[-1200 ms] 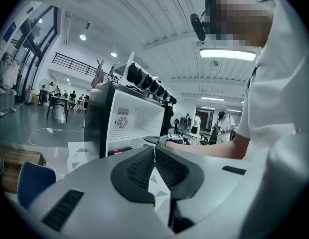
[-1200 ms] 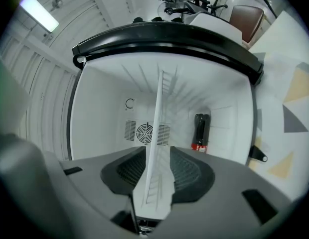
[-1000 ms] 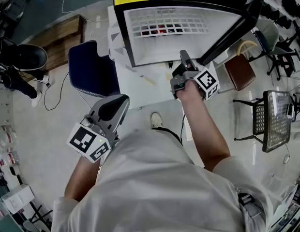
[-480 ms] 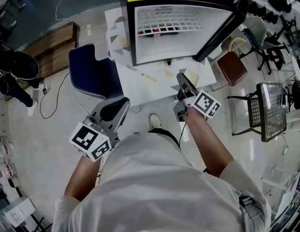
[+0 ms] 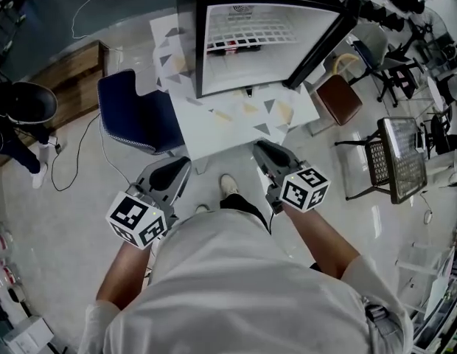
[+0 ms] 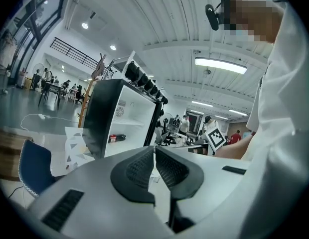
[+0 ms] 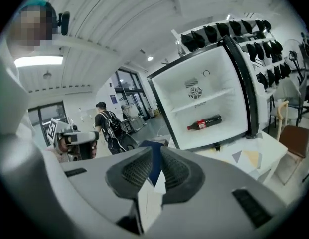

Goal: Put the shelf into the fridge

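The black fridge (image 5: 214, 43) stands open ahead of me, its door (image 5: 317, 39) swung to the right. A white grid shelf (image 5: 250, 32) lies across its inside; in the right gripper view the shelf (image 7: 204, 99) sits level above a red-labelled bottle (image 7: 204, 122) on the fridge floor. My right gripper (image 5: 262, 150) hangs low in front of the fridge and well clear of it. Its jaws are closing, with a narrow gap and nothing between them (image 7: 157, 153). My left gripper (image 5: 180, 164) is by my left side, its jaws together and empty (image 6: 154, 151).
A white mat with grey and yellow triangles (image 5: 243, 120) lies before the fridge. A blue chair (image 5: 133, 113) stands left of it, and a brown stool (image 5: 339, 98) and a wire-mesh chair (image 5: 394, 161) to the right. A person with a backpack (image 7: 107, 123) stands far off.
My right gripper has drawn back from the fridge opening toward my body, and its jaws have narrowed. The left gripper has hardly moved.
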The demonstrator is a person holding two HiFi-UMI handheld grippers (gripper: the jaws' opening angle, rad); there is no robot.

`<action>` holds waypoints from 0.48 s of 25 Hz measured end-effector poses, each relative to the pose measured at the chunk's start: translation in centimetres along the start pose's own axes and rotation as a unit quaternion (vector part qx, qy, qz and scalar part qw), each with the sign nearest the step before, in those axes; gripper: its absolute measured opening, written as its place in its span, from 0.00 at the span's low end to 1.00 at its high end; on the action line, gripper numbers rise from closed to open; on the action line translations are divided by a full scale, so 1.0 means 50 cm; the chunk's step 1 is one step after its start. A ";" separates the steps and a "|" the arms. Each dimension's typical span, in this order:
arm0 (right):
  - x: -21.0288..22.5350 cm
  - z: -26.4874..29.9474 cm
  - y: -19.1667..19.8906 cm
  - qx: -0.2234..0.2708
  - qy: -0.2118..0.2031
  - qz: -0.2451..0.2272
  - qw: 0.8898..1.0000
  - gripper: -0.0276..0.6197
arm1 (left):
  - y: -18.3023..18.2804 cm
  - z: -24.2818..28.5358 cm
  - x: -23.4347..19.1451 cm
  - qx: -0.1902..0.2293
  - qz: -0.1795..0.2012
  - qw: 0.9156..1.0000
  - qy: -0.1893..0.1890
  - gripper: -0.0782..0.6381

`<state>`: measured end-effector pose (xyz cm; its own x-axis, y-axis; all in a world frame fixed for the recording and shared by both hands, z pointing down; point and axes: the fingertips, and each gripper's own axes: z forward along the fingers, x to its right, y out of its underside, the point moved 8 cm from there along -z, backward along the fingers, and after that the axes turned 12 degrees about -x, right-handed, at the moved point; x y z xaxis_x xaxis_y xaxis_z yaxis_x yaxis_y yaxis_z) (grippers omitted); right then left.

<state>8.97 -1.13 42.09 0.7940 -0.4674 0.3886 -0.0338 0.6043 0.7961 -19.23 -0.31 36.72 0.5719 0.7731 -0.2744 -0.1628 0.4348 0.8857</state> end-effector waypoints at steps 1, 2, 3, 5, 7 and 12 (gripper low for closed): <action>-0.011 -0.006 0.005 -0.002 0.005 -0.013 1.000 0.14 | 0.003 -0.002 0.004 0.001 0.000 1.000 0.002 0.14; -0.021 -0.012 0.009 -0.003 0.008 -0.024 1.000 0.14 | 0.005 -0.004 0.009 0.002 0.001 1.000 0.004 0.14; -0.031 -0.017 0.014 -0.003 0.010 -0.033 0.999 0.14 | 0.008 -0.005 0.013 0.002 0.002 1.000 0.006 0.14; -0.048 -0.023 0.023 -0.004 0.008 -0.043 0.999 0.14 | 0.016 -0.008 0.020 0.001 0.003 1.000 0.008 0.14; -0.059 -0.028 0.033 -0.003 0.005 -0.043 0.999 0.14 | 0.025 -0.012 0.028 0.000 0.002 1.000 0.008 0.14; -0.077 -0.048 0.045 0.003 0.007 -0.050 0.999 0.13 | 0.036 -0.020 0.046 -0.001 0.002 1.000 0.010 0.14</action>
<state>7.32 3.57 41.25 0.8017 -0.5164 0.3010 0.0417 0.5507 0.8337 -19.04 2.73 37.32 0.5550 0.7841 -0.2778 -0.1673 0.4323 0.8861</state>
